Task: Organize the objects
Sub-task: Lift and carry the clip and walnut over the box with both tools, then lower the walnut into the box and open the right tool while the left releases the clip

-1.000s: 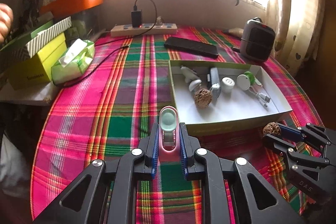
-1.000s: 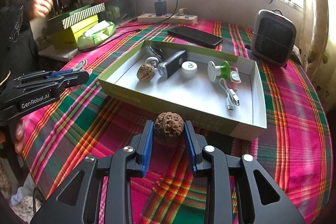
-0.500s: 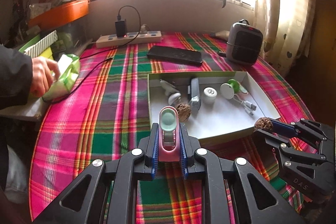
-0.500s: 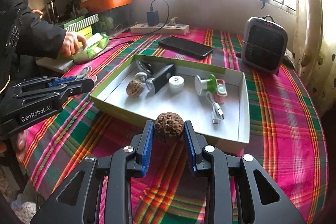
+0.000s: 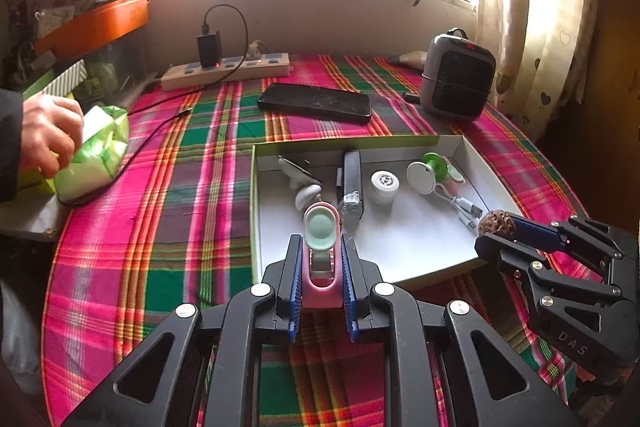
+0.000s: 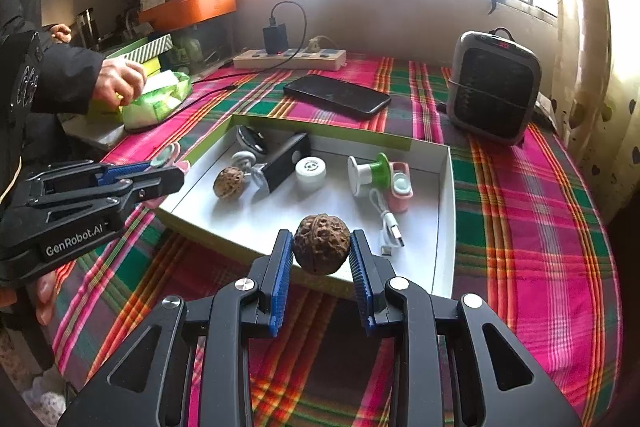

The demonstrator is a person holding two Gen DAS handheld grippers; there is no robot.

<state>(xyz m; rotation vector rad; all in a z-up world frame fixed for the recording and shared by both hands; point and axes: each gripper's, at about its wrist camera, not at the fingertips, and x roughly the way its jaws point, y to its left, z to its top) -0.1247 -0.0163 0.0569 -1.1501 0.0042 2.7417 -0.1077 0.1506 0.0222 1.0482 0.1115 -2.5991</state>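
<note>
My left gripper [image 5: 320, 259] is shut on a pink holder with a pale green oval pad [image 5: 321, 251], held over the near left corner of the white box [image 5: 404, 267]. In the right wrist view that gripper [image 6: 166, 169] shows at the box's left rim. My right gripper [image 6: 320, 247] is shut on a brown walnut [image 6: 321, 243] above the near rim of the white box [image 6: 446, 211]; in the left wrist view the walnut [image 5: 496, 222] hangs at the box's right edge. Inside the box lie another walnut [image 6: 229, 183], a black device [image 6: 286, 163], a white cap [image 6: 311, 169], a green-and-white spool [image 6: 370, 173] and a cable [image 6: 386, 219].
A person's hand [image 5: 46, 135] rests on a green tissue pack [image 5: 96, 155] at the table's left edge. A black phone [image 5: 314, 103], a power strip [image 5: 226, 69] and a small grey heater [image 5: 458, 75] stand behind the box on the plaid tablecloth [image 5: 160, 211].
Both grippers have moved forward over the box's near rim, each keeping its load. The person's hand has come down onto the green tissue pack.
</note>
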